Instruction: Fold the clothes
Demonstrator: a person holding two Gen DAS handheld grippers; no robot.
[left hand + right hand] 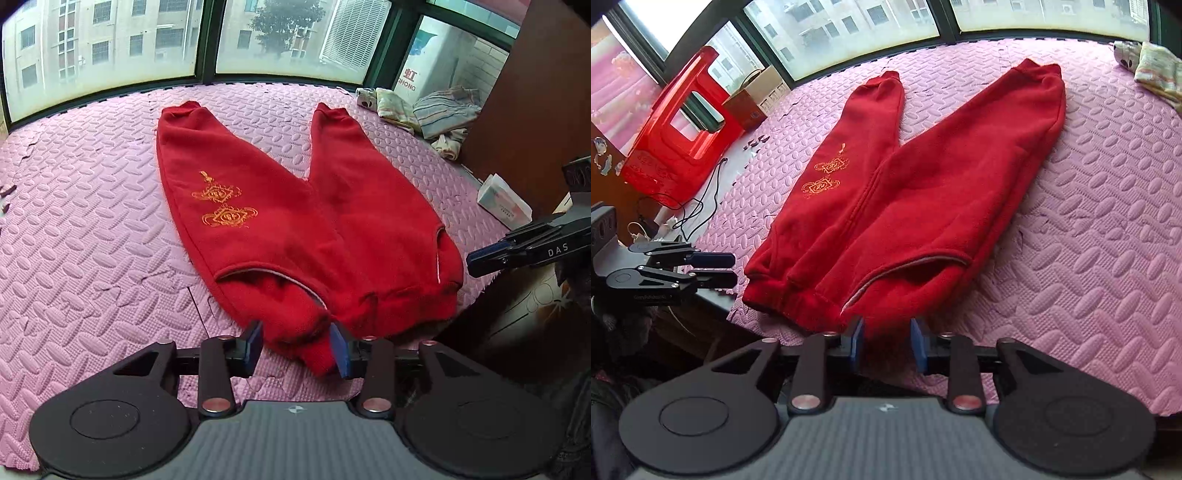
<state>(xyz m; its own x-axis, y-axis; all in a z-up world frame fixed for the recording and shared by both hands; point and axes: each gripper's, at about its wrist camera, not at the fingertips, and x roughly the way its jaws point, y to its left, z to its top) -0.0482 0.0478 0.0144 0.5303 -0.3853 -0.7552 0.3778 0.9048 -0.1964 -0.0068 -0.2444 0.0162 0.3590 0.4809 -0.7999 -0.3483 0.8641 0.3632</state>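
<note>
I have both tongs, left [297,347] and right [887,345], gaping around the waistband of the red trousers [295,221] mid-frame on the pink mat [92,221]; closing shallow, I'd probably lose the thick fleece.

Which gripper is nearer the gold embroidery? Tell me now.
Left. The left gripper straddles the pants' waistband on the gold embroidery's side; the right gripper straddles it on the plain leg's side.
</note>
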